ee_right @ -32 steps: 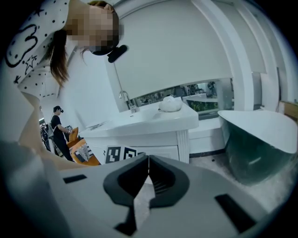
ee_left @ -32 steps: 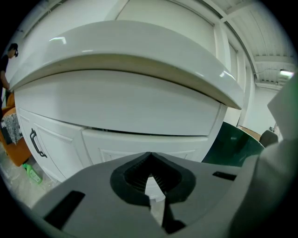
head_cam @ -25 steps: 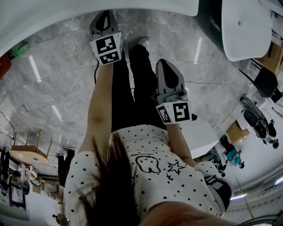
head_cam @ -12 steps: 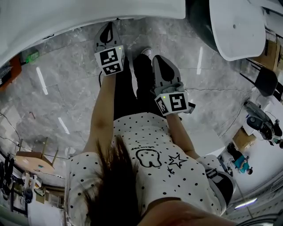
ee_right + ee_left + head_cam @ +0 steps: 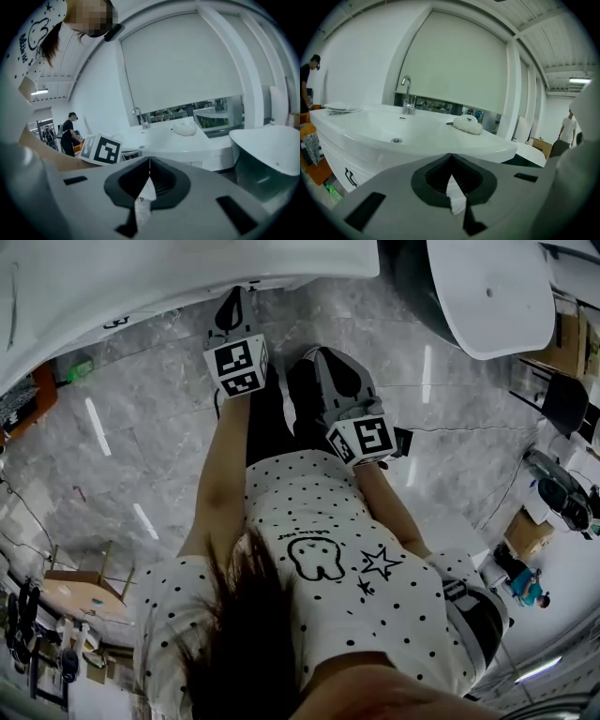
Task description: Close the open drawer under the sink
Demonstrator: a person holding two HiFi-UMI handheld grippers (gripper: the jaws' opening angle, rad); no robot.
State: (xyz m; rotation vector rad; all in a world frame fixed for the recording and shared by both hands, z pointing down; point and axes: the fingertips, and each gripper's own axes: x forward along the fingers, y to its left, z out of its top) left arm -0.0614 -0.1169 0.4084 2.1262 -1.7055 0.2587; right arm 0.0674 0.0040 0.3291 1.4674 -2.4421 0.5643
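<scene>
In the head view my left gripper point(image 5: 232, 302) points at the edge of the white sink point(image 5: 187, 273), its jaws together with nothing between them. My right gripper point(image 5: 325, 362) is beside it, a little lower in the picture, and is also shut and empty. The left gripper view looks over the shut jaws of that gripper point(image 5: 451, 156) at the basin point(image 5: 370, 133), its tap point(image 5: 407, 94) and a white cloth point(image 5: 467, 124). The white cabinet front point(image 5: 333, 157) below carries a dark handle point(image 5: 349, 177). I cannot tell whether a drawer there stands open. The right gripper view shows that gripper's jaws point(image 5: 149, 161) closed.
A white bathtub point(image 5: 492, 296) stands to the right of the sink, over a grey marble floor point(image 5: 122, 427). A green bottle point(image 5: 332, 191) lies by the cabinet's foot. People stand far off at the left point(image 5: 307, 84) and right point(image 5: 568, 129). My own legs are below both grippers.
Both grippers have moved up in the head view towards the sink edge, the left one further. Their jaws stayed shut.
</scene>
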